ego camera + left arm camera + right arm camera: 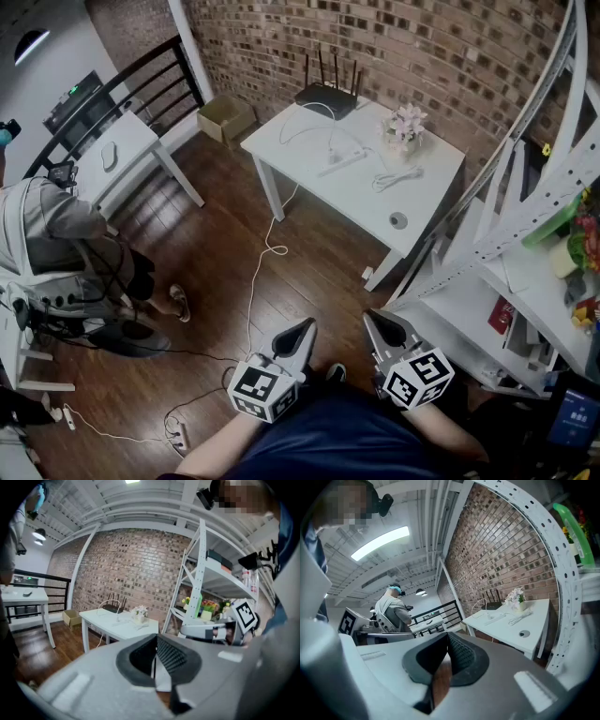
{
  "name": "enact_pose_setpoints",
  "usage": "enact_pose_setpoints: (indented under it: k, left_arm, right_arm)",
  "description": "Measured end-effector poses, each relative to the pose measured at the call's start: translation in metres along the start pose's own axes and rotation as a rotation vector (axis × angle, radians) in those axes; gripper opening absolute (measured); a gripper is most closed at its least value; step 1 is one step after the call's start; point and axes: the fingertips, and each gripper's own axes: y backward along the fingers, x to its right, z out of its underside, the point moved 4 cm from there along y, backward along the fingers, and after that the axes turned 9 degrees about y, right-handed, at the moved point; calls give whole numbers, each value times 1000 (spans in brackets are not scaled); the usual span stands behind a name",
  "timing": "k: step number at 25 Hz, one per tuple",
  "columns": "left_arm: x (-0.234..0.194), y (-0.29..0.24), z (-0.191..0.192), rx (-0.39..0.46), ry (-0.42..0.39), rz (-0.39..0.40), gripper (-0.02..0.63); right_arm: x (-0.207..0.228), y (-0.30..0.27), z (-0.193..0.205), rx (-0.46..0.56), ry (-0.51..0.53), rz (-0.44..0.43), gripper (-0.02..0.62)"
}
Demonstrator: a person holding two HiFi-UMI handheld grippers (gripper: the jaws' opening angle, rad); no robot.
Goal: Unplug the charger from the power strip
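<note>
A white desk (431, 202) stands at an angle against a brick wall (441, 47) on a dark wood floor (309, 281). At its back edge sits a black router (326, 96) with four upright aerials, and near it, towards the right corner, a small pot of pale flowers (406, 125). An open cardboard box (226, 116) lies on the floor at the foot of the wall, left of the desk. A black railing (150, 80) runs behind a second white desk (131, 136). A person in a grey top (56, 220) sits at the left edge. A white metal shelf rack (525, 234) fills the right side, with a red book (501, 315) lying on a lower shelf
</note>
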Motion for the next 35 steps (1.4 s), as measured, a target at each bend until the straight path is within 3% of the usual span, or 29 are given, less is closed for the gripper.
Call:
enact_pose_setpoints:
  k: [8,14,24,30,35]
  left_arm:
    - [-7,-23,-9,-7,9,-7,6]
    - [-36,-63,-17,-15,-59,18,6]
    - [-143,-159,-85,-60,-8,97,6]
    - [-214,-198,-126,-112,46,136,6]
    - [-255,-223,-156,-103,60,146,6]
  right_arm:
    - [17,-10,-5,2,36,18,11]
    - [45,-40,-15,-11,89,78,11]
    - [103,-168,-42,-95,70,172,11]
    - [133,-247,-60,-140,57,250,11]
    - [159,-288,-73,-181,80,296,11]
